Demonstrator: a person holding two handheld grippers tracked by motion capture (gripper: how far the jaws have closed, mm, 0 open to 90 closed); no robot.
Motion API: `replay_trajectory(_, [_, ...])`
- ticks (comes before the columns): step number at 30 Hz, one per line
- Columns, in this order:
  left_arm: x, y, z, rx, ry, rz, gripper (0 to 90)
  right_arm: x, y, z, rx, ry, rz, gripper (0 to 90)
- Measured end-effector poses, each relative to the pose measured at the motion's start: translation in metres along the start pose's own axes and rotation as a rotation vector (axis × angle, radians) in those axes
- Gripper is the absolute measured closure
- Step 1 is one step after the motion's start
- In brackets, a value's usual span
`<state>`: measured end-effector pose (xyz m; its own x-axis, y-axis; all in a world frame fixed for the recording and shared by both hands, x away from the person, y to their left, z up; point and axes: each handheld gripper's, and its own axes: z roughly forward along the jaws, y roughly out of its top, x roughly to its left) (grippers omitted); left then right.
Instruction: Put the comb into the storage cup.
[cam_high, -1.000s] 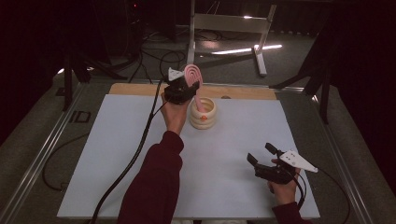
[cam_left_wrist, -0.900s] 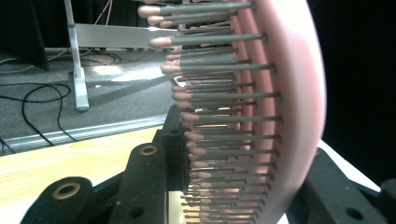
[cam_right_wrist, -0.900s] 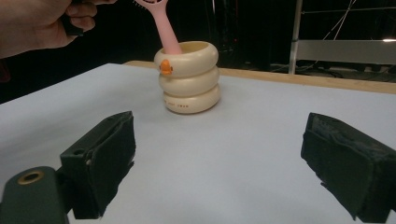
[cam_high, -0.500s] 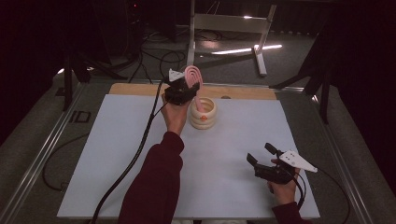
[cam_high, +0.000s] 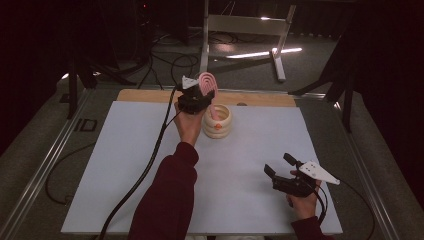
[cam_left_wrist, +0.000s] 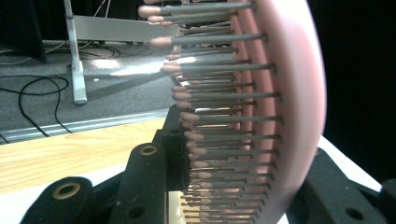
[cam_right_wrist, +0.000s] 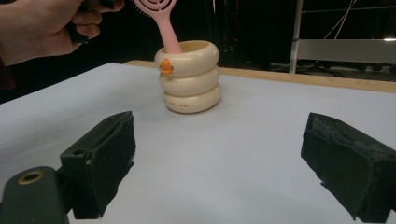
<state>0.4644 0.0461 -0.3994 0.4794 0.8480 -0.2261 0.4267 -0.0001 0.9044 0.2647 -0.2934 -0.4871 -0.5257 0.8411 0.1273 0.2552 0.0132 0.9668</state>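
White tabletop (cam_high: 125, 165) with wooden back edge (cam_high: 260, 98), dark cabled floor (cam_high: 165, 60) beyond.

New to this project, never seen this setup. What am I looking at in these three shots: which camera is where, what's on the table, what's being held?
No robot arm here: a person holds a two-jaw gripper in each hand. The high view looks down from above the person's side of the white table. The other two cameras ride on the grippers and look along their black jaws.

On the table stands a cream ringed cup with a small orange mark on its side.

The left gripper is shut on the head of a pink hairbrush, whose handle points down into the cup. Its own view shows the bristles close up.

The right gripper hangs open and empty above the table's near right part; its view looks across at the cup.
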Motion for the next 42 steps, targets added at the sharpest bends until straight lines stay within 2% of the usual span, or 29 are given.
replay_trajectory(42, [-0.004,-0.012,0.01,0.034,-0.004,0.002,64.0,0.0,0.001,-0.001,-0.005,-0.002,0.001,9.8])
